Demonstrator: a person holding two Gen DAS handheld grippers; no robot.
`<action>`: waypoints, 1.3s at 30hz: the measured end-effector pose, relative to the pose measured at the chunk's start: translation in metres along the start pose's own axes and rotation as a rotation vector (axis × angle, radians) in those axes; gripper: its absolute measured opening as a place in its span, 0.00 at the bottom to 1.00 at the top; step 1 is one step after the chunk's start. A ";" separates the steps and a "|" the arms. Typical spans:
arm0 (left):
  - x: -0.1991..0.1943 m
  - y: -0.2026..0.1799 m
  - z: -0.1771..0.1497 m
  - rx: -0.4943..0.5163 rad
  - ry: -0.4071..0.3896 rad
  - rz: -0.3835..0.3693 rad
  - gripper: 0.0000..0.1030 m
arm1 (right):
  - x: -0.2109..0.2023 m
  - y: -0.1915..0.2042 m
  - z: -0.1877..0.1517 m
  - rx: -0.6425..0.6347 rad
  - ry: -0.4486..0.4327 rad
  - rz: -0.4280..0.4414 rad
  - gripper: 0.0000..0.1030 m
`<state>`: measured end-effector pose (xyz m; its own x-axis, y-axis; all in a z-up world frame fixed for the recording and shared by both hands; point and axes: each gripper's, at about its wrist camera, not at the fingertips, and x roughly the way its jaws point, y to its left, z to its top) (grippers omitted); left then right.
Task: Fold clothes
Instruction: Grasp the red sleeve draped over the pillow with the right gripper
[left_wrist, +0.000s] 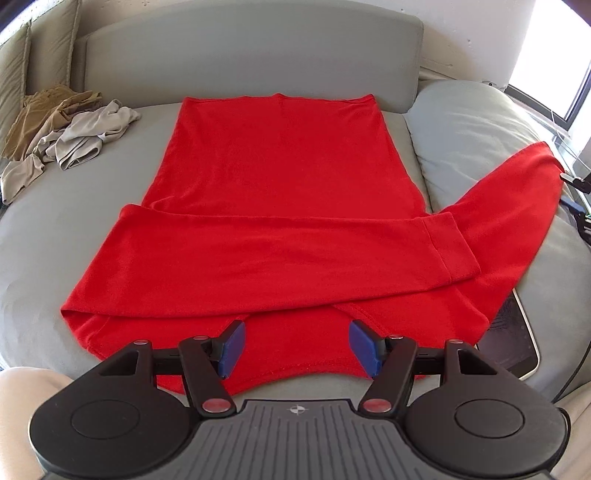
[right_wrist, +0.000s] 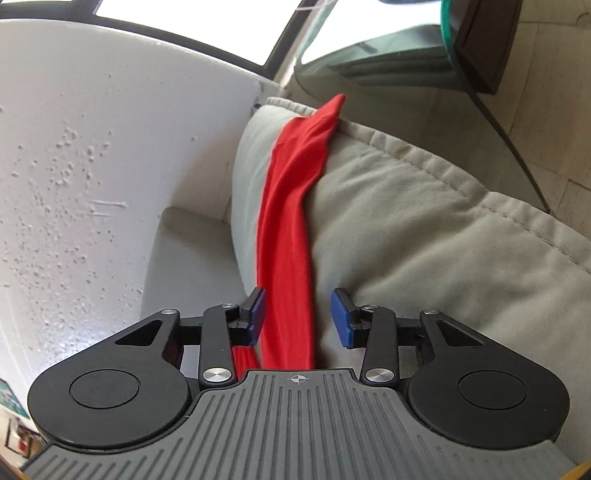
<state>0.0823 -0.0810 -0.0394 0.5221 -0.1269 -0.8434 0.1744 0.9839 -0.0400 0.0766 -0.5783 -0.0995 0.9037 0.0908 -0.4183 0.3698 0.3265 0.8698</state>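
A red long-sleeved shirt (left_wrist: 280, 177) lies flat on a grey sofa seat (left_wrist: 44, 236), collar end nearest me. One sleeve (left_wrist: 258, 254) is folded straight across the chest. The other sleeve (left_wrist: 517, 206) trails out to the right, up over a grey cushion (left_wrist: 469, 125). My left gripper (left_wrist: 295, 345) is open just above the shirt's near edge, nothing between its blue pads. In the right wrist view that trailing sleeve (right_wrist: 291, 229) drapes over the cushion (right_wrist: 424, 229), and my right gripper (right_wrist: 297, 317) is open with the sleeve passing between its pads (right_wrist: 341, 317), not clamped.
A heap of tan and beige clothes (left_wrist: 62, 129) lies at the sofa's far left. A tablet (left_wrist: 511, 336) rests under the shirt's right edge, with cables (left_wrist: 580, 221) beyond it. A white wall (right_wrist: 92, 166) and a glass table (right_wrist: 406, 62) stand past the cushion.
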 end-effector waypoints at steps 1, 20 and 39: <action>0.003 -0.004 0.001 0.006 0.005 0.002 0.61 | 0.007 -0.002 0.005 -0.001 -0.001 0.003 0.28; 0.007 -0.003 -0.008 -0.026 0.012 -0.023 0.61 | 0.046 -0.010 0.046 0.071 -0.300 0.081 0.04; -0.053 0.107 -0.043 -0.313 -0.252 0.115 0.61 | -0.020 0.232 -0.285 -1.059 -0.001 0.129 0.02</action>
<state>0.0376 0.0363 -0.0221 0.7184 -0.0022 -0.6956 -0.1393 0.9793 -0.1469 0.0828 -0.2364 0.0360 0.9231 0.1823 -0.3386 -0.1040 0.9660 0.2366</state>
